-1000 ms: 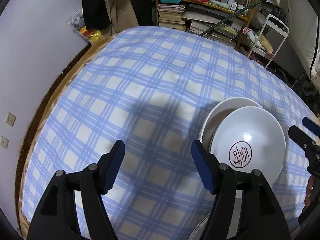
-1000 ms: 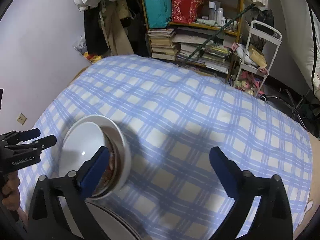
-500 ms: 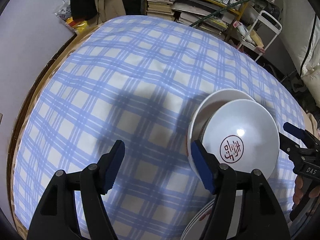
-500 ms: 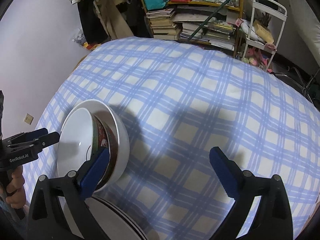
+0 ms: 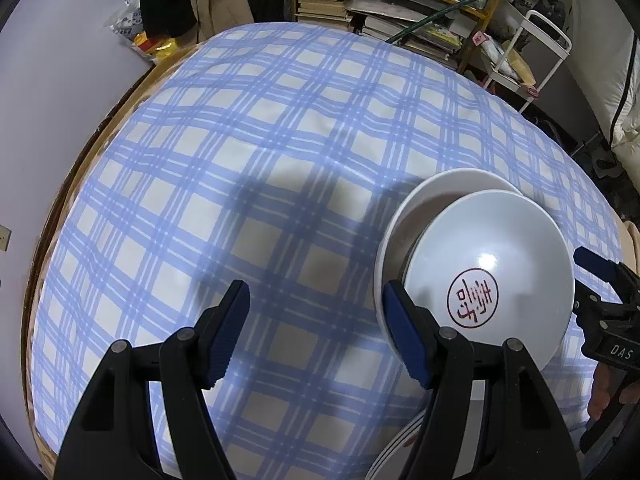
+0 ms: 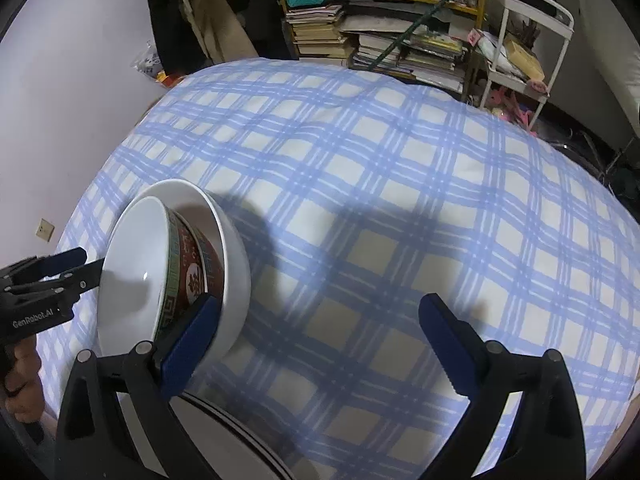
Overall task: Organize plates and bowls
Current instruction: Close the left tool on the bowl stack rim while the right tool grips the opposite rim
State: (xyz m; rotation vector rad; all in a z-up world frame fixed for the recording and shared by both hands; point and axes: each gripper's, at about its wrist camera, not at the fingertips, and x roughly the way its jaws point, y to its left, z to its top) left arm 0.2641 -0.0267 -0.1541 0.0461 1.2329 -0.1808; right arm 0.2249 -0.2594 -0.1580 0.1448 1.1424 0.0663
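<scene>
Bowls sit nested on the checked cloth of the desk: a patterned bowl, white inside with a red seal mark on its bottom, leans tilted inside a plain white bowl. Both lie just beyond the right finger of the left gripper and against the left finger of the right gripper. The left gripper's fingers stand wide apart over bare cloth, nothing between them. The right gripper's fingers are also spread wide and empty, with only cloth in the gap. Beneath the near side of the bowls, by the finger bases, the rims of stacked plates show.
</scene>
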